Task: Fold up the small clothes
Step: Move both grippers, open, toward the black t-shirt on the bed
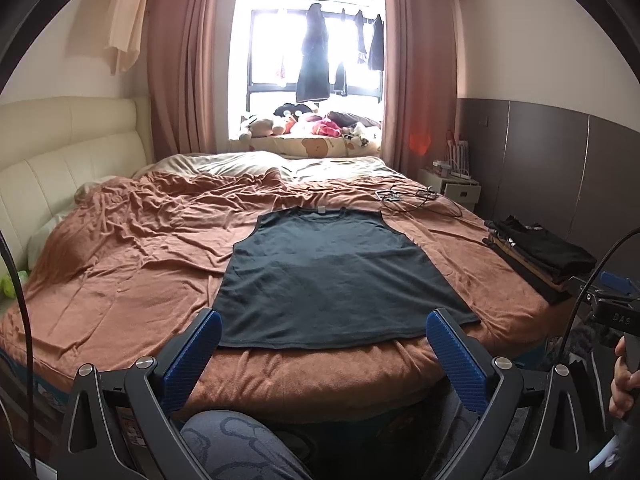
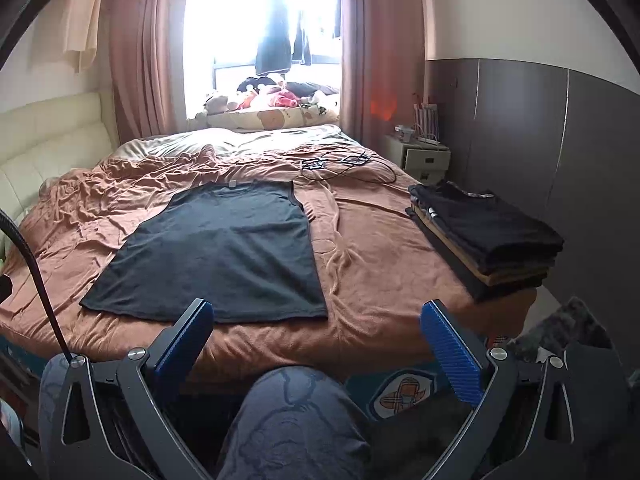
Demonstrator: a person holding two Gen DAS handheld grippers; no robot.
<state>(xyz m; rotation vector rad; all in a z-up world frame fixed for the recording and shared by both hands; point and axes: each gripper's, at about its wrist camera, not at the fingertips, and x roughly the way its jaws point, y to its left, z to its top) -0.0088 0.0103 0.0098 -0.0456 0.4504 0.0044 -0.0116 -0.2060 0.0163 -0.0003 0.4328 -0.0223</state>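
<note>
Tank top (image 1: 332, 276) lies flat on the bed (image 1: 132, 280), hem at the near edge. Left gripper (image 1: 323, 340) and right gripper (image 2: 316, 330) both spread wide, empty, just short of the hem. Folded stack (image 2: 486, 232) sits right of the top, apart.

dark sleeveless top (image 1: 332, 276) — spread flat, unfolded, hem nearest — beside folded stack (image 2: 486, 236).

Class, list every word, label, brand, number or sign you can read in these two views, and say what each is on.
"DAS": on the dark right gripper body at the left view's right edge; more letters may be hidden.
White tag at the tank top neckline: too small to read.
Badge picture below the bed: no legible words.
</note>
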